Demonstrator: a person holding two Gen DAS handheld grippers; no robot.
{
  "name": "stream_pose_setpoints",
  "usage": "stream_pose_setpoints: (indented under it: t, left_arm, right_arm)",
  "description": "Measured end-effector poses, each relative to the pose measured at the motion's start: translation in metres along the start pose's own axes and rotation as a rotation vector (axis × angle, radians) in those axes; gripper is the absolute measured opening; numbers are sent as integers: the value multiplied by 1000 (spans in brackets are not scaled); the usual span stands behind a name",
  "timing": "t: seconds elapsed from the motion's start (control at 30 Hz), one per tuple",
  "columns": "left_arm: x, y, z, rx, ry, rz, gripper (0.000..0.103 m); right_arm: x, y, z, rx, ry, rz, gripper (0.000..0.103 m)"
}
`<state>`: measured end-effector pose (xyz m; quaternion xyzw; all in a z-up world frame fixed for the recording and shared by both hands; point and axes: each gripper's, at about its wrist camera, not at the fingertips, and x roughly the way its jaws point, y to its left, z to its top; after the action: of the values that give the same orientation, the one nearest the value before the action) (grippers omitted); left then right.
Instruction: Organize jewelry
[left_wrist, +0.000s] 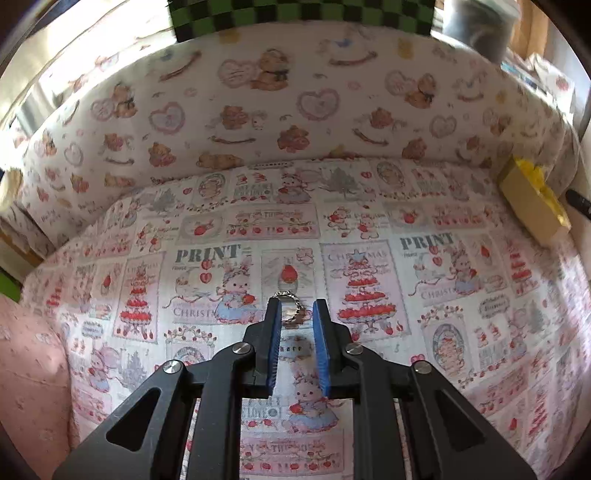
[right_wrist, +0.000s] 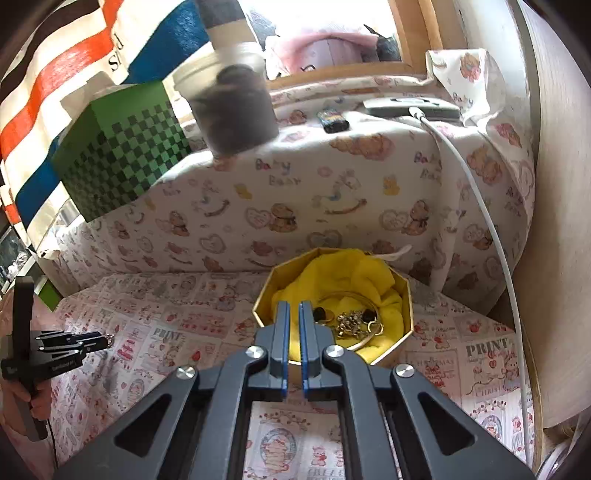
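A: Left wrist view, item one?
B: Left gripper (left_wrist: 296, 308), jaws parted narrowly, silver ring (left_wrist: 291, 308) loose between them on the cloth (left_wrist: 461, 295) lettered "PRINT"; open room all round.

A: Right wrist view?
B: Right gripper (right_wrist: 294, 310), jaws shut, empty, at the rim of the yellow box (right_wrist: 406, 295); gold jewelry (right_wrist: 351, 319) inside. "Baby Bear" is read behind.

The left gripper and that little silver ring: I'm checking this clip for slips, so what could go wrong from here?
1. The silver ring lies at the left gripper fingertips with the jaws apart; it may drop or roll across the busy printed cloth and be hard to spot.
2. The yellow box sits far off to the side, so carrying the ring there loosely could lose it.
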<state>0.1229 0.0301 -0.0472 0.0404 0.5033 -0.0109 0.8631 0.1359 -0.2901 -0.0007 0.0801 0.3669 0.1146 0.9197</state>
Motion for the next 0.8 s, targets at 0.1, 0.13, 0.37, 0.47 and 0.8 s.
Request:
stream_pose_setpoints:
  t: [0.1, 0.13, 0.37, 0.47, 0.8]
  left_arm:
    - [2, -1, 2, -13, -3, 40, 22]
    - [2, -1, 2, -14, -6, 42, 22]
    - [14, 7, 1, -24, 21, 28, 22]
    - [16, 14, 1, -44, 1, 3, 22]
    - [-15, -2, 6, -50, -82, -31, 19]
  right_arm:
    - [2, -3, 1, 13, 11, 0, 4]
    - [2, -3, 1, 16, 12, 1, 4]
    - [-1, -3, 2, 23, 13, 3, 4]
    - [-2, -6, 3, 35, 17, -8, 4]
    - [-13, -14, 5, 78, -10, 5, 11]
